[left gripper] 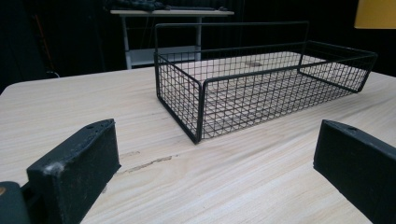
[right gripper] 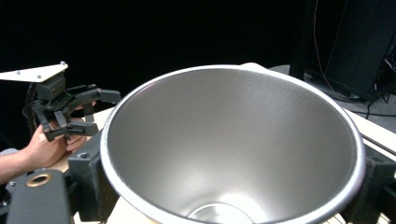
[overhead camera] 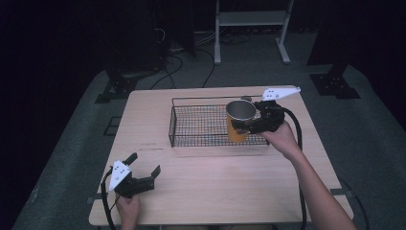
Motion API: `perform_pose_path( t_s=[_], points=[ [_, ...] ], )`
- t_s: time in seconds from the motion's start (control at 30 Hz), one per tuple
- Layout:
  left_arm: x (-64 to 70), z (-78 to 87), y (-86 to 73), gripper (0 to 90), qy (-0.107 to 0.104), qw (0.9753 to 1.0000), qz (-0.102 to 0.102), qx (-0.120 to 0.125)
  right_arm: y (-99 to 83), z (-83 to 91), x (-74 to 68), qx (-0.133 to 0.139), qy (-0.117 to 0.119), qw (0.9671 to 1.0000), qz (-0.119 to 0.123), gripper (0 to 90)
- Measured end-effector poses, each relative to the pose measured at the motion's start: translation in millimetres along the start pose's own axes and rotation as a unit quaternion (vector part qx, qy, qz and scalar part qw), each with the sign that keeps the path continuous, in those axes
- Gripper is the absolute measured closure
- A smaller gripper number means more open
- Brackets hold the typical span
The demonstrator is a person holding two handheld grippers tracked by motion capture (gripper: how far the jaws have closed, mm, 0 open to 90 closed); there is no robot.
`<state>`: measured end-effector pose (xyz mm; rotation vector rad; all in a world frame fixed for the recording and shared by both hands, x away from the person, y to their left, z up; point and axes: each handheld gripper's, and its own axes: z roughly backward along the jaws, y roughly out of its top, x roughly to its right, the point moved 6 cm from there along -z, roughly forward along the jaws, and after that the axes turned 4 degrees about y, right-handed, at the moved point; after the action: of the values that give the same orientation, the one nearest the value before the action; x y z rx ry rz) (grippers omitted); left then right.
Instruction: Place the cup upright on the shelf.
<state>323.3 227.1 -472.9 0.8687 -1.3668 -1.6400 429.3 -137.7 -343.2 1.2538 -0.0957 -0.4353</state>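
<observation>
A light wood-grain surface (overhead camera: 206,187) carries a black wire-mesh basket (overhead camera: 196,125) sitting toward its far side. A dark scuff (left gripper: 149,163) marks the wood just beside the basket's near corner.

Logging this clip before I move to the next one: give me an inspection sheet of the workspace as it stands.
Surface: light wooden table, with a scuff near the basket.
Job's things: black wire basket, empty; orange cup with a steel inside, held upright over the basket's right end.
Clutter: nothing seen.
Grippers: right gripper shut on the cup; left gripper open, low over the table's front left.
Cables: one trails from each gripper; more on the floor beyond.
Surroundings: dark room, white-legged stand behind.
</observation>
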Motion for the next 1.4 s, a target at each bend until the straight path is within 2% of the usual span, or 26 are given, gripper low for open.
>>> perform_pose_path(
  t_s=[0.83,1.0,1.13,1.3,1.4],
  points=[
    [0.2,0.1,0.3,0.0,-0.003,1.0,0.003,0.002,25.3,-29.7,26.8,-0.021,-0.011,0.9997,-0.002,12.1],
    [0.2,0.2,0.2,0.0,-0.004,1.0,0.001,0.001,32.0,-32.8,30.8,-0.02,-0.014,0.9997,-0.001,12.0],
    [0.0,0.3,0.3,0.0,-0.004,1.0,0.003,0.002,38.4,-36.3,36.1,-0.006,-0.014,0.9998,-0.009,12.0],
    [0.0,0.3,0.3,0.0,-0.004,1.0,0.003,0.002,32.9,-43.0,42.5,-0.003,-0.013,0.9997,-0.023,12.0],
    [0.1,0.3,0.2,0.0,-0.004,1.0,0.003,0.002,25.2,-49.6,44.7,-0.015,-0.014,0.9995,-0.023,12.0]
  ],
)
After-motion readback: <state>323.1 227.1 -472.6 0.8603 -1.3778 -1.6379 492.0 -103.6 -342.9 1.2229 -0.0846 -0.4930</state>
